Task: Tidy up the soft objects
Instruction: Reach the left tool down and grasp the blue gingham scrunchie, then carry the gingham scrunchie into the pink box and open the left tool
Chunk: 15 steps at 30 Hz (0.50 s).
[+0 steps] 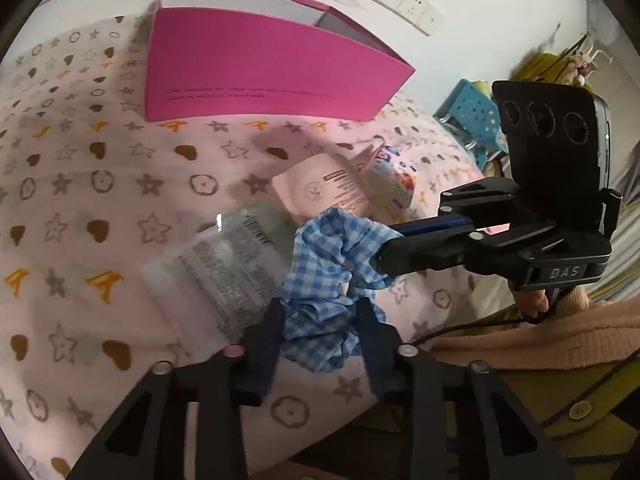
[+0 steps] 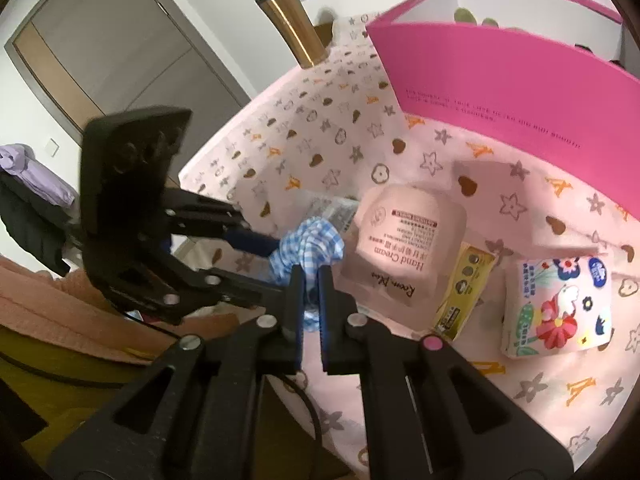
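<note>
Both grippers grasp the blue gingham scrunchie: left gripper jaws clenched on its lower folds, right gripper jaws pinching its upper end, holding it above the bed's near edge. Light, limp and crushable, it is best taken by a bunched fold. Beyond lie a hand cream pouch and tissue pack, then the pink box.

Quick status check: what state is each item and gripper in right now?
Blue gingham scrunchie: gripped by both grippers.
Left gripper: shut on scrunchie.
Right gripper: shut on scrunchie.
Pink box: open, upright.
Hand cream pouch: lying flat.
Tissue pack: sealed, on bedspread.
</note>
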Each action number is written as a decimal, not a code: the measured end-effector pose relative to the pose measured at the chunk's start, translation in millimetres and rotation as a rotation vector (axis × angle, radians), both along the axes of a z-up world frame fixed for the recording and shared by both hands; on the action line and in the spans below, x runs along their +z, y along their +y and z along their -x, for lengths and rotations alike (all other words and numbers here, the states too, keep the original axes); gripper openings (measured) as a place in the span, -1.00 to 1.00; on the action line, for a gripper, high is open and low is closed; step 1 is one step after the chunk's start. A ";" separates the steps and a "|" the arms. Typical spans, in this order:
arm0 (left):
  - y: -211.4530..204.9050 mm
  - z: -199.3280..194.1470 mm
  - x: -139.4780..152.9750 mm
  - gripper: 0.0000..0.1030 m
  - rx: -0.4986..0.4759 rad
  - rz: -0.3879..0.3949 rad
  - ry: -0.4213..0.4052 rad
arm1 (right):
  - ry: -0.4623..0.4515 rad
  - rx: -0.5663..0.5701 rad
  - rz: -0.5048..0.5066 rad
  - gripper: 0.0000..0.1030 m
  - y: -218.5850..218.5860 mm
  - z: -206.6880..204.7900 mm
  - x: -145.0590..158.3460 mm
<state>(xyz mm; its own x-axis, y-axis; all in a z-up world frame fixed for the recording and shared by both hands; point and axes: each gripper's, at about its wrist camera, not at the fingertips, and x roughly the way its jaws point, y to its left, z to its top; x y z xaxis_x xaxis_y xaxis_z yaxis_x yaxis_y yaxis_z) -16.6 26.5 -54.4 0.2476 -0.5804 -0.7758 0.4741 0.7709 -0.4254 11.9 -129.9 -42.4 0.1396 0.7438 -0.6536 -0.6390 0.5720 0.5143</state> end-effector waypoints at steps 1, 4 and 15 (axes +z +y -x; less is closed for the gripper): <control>-1.0 -0.2 0.7 -0.49 -0.002 0.008 -0.003 | -0.005 0.000 -0.007 -0.86 -1.2 0.7 3.0; -4.0 -0.9 7.8 -0.59 -0.003 0.033 -0.029 | -0.029 -0.010 -0.021 -0.87 -5.5 2.1 12.9; -36.5 -30.9 69.9 -0.61 -0.058 0.111 -0.185 | -0.170 -0.121 -0.080 -0.87 -50.7 -15.8 69.7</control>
